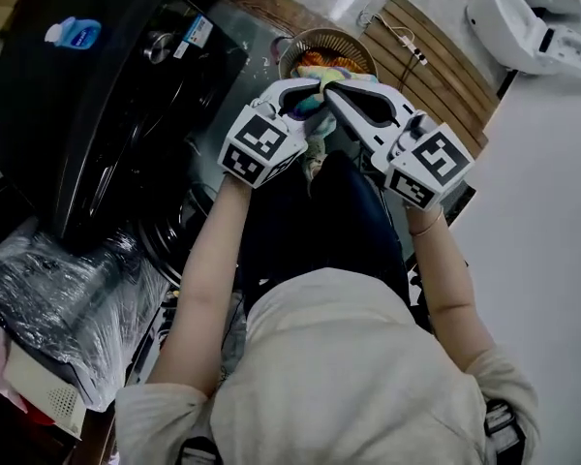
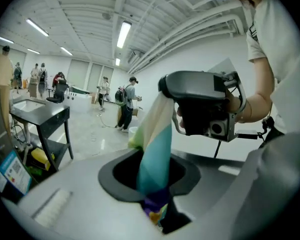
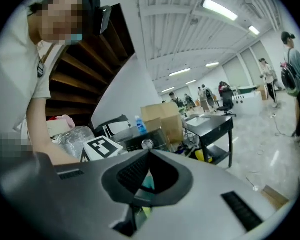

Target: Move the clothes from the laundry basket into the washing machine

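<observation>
While I hold both tools up in front of my chest, the black washing machine sits well off to the left of my left gripper and lower than it. A plastic-wrapped bundle lies on the same side, nearer to me than the machine. Off to the right of my right gripper and beyond it is a slatted wooden board on the floor.

Just past the tips of both grippers, and beneath them, stands the round woven laundry basket, with a heap of bright clothes in it.

My two grippers point towards each other, their tips nearly meeting over the basket, and between them they share one garment in bands of cream, teal and purple. My right gripper is fully closed, its jaw tips meeting. It pinches the upper end of the garment, and a scrap of teal shows in the window behind the tips. From there the cloth hangs in a narrow strip down into my left gripper, whose jaws stand only a little apart. The cloth is bunched and clamped where the jaws come together.

Smallest of all, a blue bottle lies on the machine's dark top, far to the left of my left gripper.
</observation>
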Available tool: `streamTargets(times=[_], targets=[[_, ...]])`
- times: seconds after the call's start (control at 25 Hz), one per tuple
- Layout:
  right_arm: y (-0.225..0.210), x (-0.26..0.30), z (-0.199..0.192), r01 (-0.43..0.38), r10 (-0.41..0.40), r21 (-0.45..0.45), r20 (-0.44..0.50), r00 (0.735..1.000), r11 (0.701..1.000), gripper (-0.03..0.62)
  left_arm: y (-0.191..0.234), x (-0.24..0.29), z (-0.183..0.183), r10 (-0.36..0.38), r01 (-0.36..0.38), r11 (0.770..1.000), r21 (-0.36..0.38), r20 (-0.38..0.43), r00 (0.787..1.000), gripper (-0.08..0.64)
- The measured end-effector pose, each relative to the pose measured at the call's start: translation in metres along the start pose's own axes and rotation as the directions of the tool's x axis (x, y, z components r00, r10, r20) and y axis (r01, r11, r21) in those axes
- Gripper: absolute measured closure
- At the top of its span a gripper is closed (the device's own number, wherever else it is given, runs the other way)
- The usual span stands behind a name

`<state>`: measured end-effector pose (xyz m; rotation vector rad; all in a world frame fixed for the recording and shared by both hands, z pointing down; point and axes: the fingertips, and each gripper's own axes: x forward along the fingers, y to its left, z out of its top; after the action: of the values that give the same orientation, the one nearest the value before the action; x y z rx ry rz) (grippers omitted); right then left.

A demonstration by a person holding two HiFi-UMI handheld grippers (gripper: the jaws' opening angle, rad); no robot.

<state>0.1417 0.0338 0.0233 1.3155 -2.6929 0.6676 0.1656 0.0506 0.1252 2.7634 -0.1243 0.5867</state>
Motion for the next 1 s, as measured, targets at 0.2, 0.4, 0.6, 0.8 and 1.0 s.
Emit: streamTargets(times=[0.2,0.4,0.6,0.8,1.0], targets=[[0.007,-0.003,0.017,-0.050,0.050,-0.061,-0.001,0.999,0.997,0.580,0.014,-0.036,0.027,0.112,-0.113,0.994,0.006,0.033,0.993,0.514],[-0.006,-0.005,-0.003,-0.047,0.047,-0.017,0.006,0.999,0.999,0.580,0.028,-0.074,0.053,0.233,-0.235,0.971,0.032,0.066,0.970,0.514],[-0.035,0.006,-0.062,0.034,-0.036,-0.015,-0.149,0.988,0.999,0.387,0.050,-0.110,0.065,0.353,-0.353,0.935,-0.017,0.096,0.931,0.514],[-0.055,0.039,-0.151,0.060,-0.068,-0.035,-0.361,0.930,0.998,0.318,0.058,-0.128,0.065,0.400,-0.399,0.917,-0.029,0.107,0.910,0.514],[-0.072,0.083,-0.229,0.028,-0.071,-0.086,-0.561,0.825,0.996,0.281,0.060,-0.143,0.062,0.432,-0.429,0.902,-0.058,0.106,0.895,0.515]])
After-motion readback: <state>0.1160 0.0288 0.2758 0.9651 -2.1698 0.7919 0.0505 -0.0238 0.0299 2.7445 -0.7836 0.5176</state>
